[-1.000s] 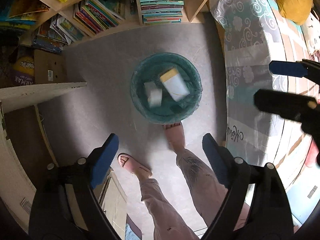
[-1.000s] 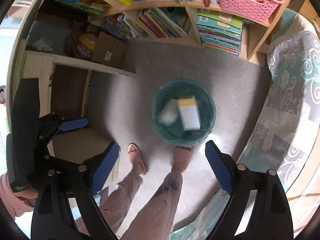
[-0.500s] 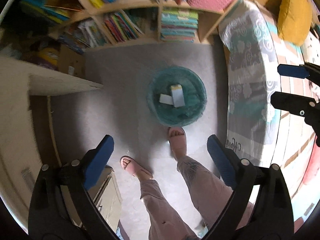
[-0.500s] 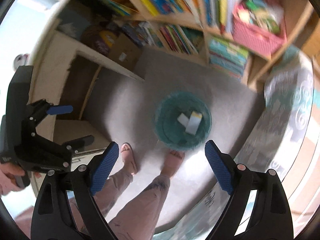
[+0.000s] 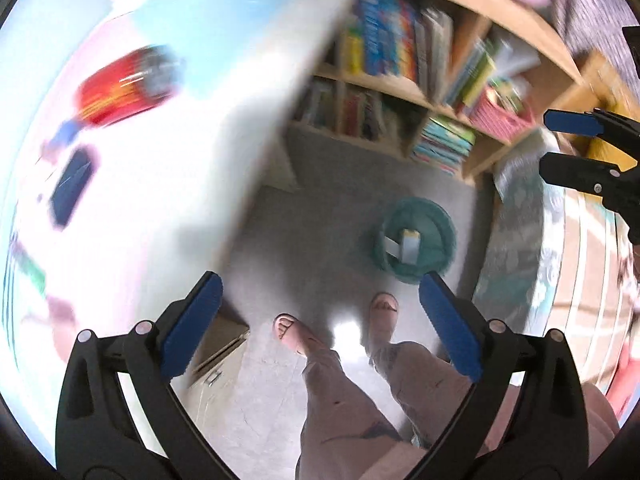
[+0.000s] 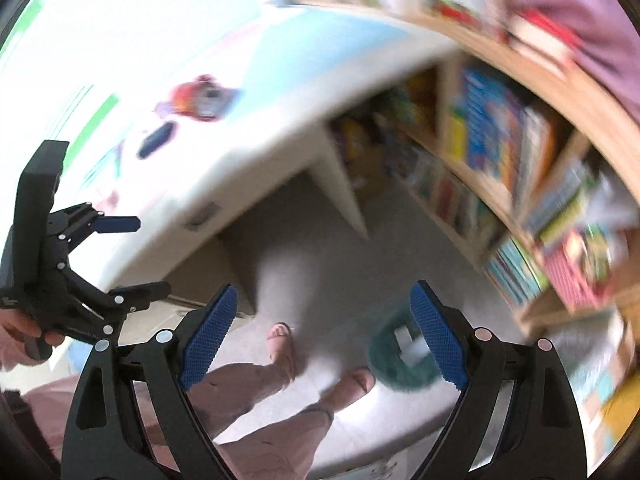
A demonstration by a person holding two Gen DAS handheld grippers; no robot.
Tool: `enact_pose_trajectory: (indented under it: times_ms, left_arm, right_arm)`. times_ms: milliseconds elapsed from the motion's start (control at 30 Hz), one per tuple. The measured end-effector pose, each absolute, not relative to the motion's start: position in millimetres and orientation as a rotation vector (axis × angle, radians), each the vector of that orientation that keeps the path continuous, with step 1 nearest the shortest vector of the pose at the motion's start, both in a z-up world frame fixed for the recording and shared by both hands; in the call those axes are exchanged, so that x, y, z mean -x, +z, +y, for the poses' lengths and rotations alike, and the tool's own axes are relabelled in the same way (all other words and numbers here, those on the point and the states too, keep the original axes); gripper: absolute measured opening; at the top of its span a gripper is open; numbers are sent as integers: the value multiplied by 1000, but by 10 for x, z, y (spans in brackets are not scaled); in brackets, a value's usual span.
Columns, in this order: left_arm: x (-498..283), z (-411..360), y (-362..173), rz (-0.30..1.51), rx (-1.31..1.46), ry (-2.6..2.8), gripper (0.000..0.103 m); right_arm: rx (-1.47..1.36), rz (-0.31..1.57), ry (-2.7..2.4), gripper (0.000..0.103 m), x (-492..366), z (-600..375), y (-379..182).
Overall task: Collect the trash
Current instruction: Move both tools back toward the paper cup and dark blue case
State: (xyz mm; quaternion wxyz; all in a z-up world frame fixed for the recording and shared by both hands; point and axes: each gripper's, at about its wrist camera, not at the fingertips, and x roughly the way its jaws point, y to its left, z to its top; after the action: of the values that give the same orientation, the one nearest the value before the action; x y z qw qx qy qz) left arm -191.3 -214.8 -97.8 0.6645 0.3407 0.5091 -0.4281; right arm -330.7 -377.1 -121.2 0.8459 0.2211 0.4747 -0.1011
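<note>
A teal trash bin [image 5: 416,240] stands on the grey floor with two pale boxes [image 5: 404,246] inside; it also shows in the right wrist view [image 6: 400,360]. My left gripper [image 5: 320,312] is open and empty, high above the floor. My right gripper [image 6: 320,328] is open and empty too; it also shows in the left wrist view [image 5: 576,144], and the left one in the right wrist view [image 6: 120,256]. On the white desk [image 5: 160,184] lie a blurred red packet [image 5: 124,88] and a dark blue item [image 5: 72,188].
A bookshelf [image 5: 432,80] full of books and a pink basket [image 5: 504,116] lines the far wall. A patterned bed [image 5: 532,240] is on the right. The person's feet [image 5: 296,332] and legs stand by the bin. The desk also shows in the right wrist view [image 6: 240,120].
Both grippers have risen and swung left, away from the bin. The white desk top with its items has come into view. Both stay open.
</note>
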Motion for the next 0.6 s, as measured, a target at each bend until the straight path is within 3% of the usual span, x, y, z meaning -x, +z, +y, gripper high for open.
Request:
enact_pose_trajectory:
  times_ms: [333,600]
  left_arm:
    - [1034,-1031,-565,1121,-659,-745,96]
    - [518,-343,-523,1150,-581,-613,96]
  right_arm:
    - [-197,970,69,88,1982,-2943,-616]
    - [-70,994,205,88,1190,-2384,-535]
